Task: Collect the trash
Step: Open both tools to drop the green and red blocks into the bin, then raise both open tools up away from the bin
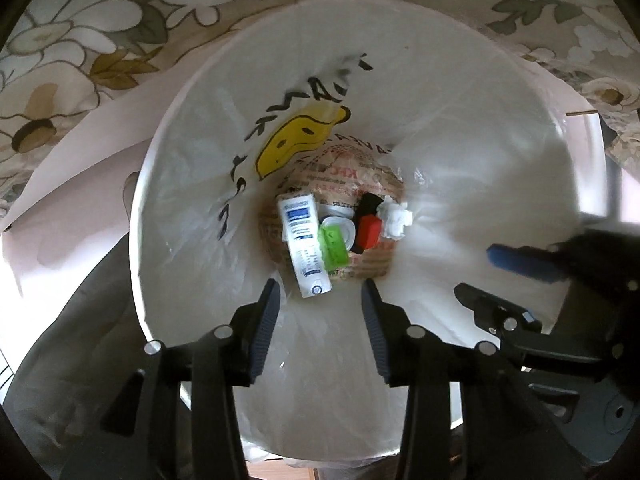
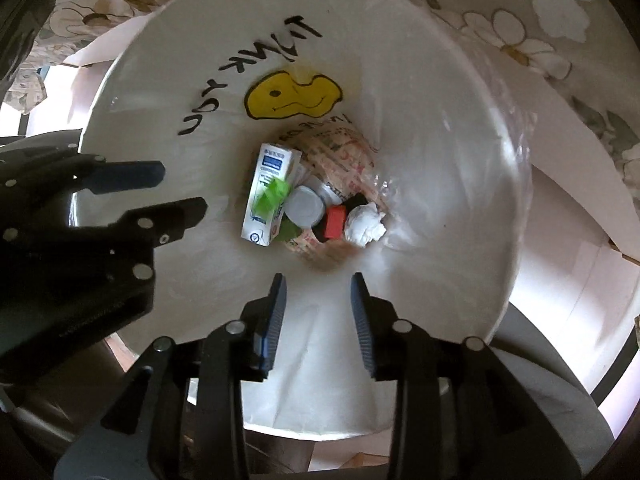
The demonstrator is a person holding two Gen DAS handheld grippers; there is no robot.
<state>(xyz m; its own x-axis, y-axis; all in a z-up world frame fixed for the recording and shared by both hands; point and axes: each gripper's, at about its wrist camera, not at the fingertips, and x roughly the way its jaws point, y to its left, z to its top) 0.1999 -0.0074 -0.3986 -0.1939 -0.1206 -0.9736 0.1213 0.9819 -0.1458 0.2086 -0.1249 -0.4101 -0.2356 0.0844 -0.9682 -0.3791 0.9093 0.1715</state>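
Both views look down into a white bin (image 1: 160, 200) lined with a plastic bag bearing a yellow smiley (image 1: 296, 136). At the bottom lie a white and blue carton (image 1: 302, 244), a green wrapper (image 1: 334, 246), a red and black block (image 1: 368, 226), a crumpled white tissue (image 1: 396, 220) and a grey lid (image 2: 306, 206). My left gripper (image 1: 320, 300) is open and empty above the bin mouth; it also shows in the right wrist view (image 2: 176, 188). My right gripper (image 2: 318, 296) is open and empty above the bin; it also shows in the left wrist view (image 1: 476, 276).
A printed paper bag (image 2: 344, 152) lines the bin bottom under the trash. A floral cloth (image 1: 80, 40) lies beyond the bin. A white sheet (image 1: 80, 160) sits under the bin's far side.
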